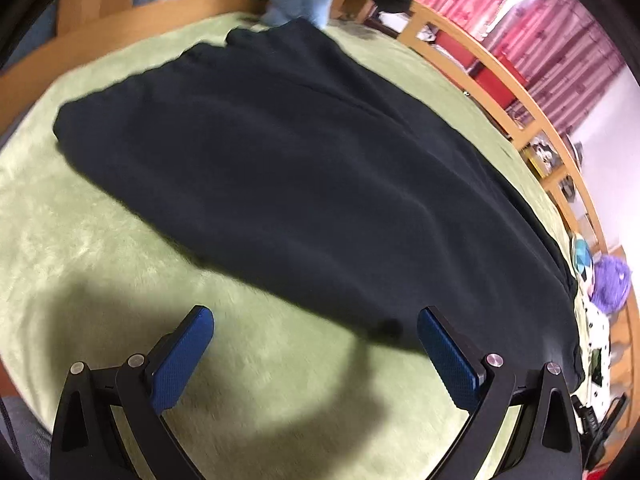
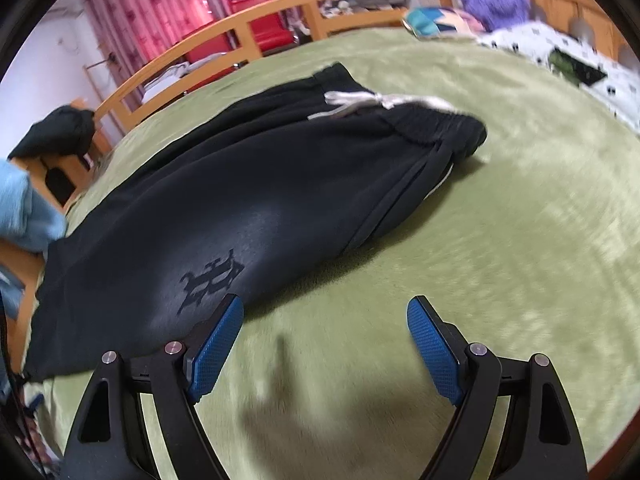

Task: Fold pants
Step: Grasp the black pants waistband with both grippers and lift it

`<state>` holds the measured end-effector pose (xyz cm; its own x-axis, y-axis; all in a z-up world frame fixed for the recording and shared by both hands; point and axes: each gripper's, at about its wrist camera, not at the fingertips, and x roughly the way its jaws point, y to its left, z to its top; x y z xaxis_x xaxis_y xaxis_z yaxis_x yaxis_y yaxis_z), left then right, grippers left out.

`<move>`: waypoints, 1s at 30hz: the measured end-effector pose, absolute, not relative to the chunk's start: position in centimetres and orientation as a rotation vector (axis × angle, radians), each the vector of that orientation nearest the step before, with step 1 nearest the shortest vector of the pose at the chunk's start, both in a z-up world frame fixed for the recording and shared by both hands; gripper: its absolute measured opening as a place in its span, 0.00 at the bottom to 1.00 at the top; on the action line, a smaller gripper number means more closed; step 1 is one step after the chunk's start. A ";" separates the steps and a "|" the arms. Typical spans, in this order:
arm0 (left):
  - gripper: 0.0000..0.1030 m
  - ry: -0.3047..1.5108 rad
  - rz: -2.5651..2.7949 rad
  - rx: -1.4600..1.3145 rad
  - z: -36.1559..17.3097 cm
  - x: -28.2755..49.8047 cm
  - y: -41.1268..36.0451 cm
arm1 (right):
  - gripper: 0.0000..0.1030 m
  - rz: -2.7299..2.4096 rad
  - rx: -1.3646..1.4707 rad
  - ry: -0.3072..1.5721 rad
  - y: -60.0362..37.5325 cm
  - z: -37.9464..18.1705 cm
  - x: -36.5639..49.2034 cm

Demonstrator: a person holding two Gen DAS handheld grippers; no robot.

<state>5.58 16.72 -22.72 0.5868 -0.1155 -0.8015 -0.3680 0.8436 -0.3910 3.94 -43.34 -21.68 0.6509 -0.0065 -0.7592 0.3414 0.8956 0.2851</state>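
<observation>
Sweatpants [image 1: 312, 168] in black lie flat on the green blanket [image 1: 100, 248], already doubled leg over leg we judge, with the drawstring waistband [image 2: 400, 108] toward one o'clock in the right wrist view. We hold the left gripper [image 1: 316, 324] released, empty, its right pad over the near hem. The right gripper [image 2: 325, 316] is also released and empty, the printed logo [image 2: 212, 280] at its ten o'clock. Both point downward, probably to pinch the near edge for folding.
</observation>
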 end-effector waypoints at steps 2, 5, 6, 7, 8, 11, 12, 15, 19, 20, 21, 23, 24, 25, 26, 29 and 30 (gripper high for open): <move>0.99 0.947 0.174 -0.549 -23.1 6.3 16.8 | 0.82 -0.204 0.462 0.855 -43.5 -22.6 5.0; 0.99 0.946 0.218 -0.502 -23.3 7.8 16.3 | 0.82 -0.196 0.490 0.877 -43.4 -23.6 6.8; 0.99 0.943 0.230 -0.504 -23.3 8.2 16.2 | 0.82 -0.205 0.492 0.879 -43.4 -23.9 7.4; 0.99 0.939 0.241 -0.516 -23.4 8.8 16.6 | 0.82 -0.214 0.493 0.874 -43.4 -24.1 8.0; 0.96 0.937 0.253 -0.531 -23.4 9.3 16.9 | 0.83 -0.222 0.494 0.868 -43.4 -24.3 8.4; 0.80 0.955 0.284 -0.563 -23.4 10.5 18.3 | 0.72 -0.233 0.537 0.838 -43.8 -24.3 9.6; 0.64 0.965 0.301 -0.567 -23.3 10.8 18.6 | 0.46 -0.236 0.554 0.828 -43.9 -24.3 9.7; 0.12 0.999 0.329 -0.546 -22.7 11.6 19.6 | 0.22 -0.241 0.581 0.846 -44.3 -24.3 10.1; 0.10 1.001 0.263 -0.575 -21.0 10.8 20.8 | 0.18 -0.213 0.578 0.826 -43.8 -23.3 9.0; 0.10 0.987 0.255 -0.576 -20.4 10.4 20.8 | 0.18 -0.211 0.564 0.824 -43.6 -22.7 8.7; 0.09 0.971 0.247 -0.570 -19.6 9.8 20.8 | 0.17 -0.204 0.557 0.824 -43.4 -22.1 8.5; 0.09 0.951 0.233 -0.554 -18.2 9.4 20.9 | 0.16 -0.189 0.561 0.827 -43.3 -21.0 8.0; 0.09 0.938 0.225 -0.550 -17.3 9.3 20.9 | 0.16 -0.180 0.568 0.819 -43.3 -20.2 7.7; 0.09 0.924 0.216 -0.550 -16.4 9.3 21.0 | 0.16 -0.169 0.570 0.810 -43.3 -19.4 7.5; 0.09 0.912 0.208 -0.551 -15.6 9.4 21.1 | 0.16 -0.161 0.569 0.803 -43.3 -18.7 7.3; 0.09 0.882 0.182 -0.542 -13.2 11.3 21.3 | 0.15 -0.129 0.557 0.775 -43.2 -16.1 7.7; 0.09 0.875 0.182 -0.533 -12.5 12.3 21.2 | 0.15 -0.123 0.545 0.770 -43.3 -15.4 8.4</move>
<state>12.30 21.16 -12.52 0.6357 -0.0622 -0.7694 -0.3635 0.8552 -0.3694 8.39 -43.27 -15.38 0.7180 0.0892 -0.6903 0.2997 0.8555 0.4223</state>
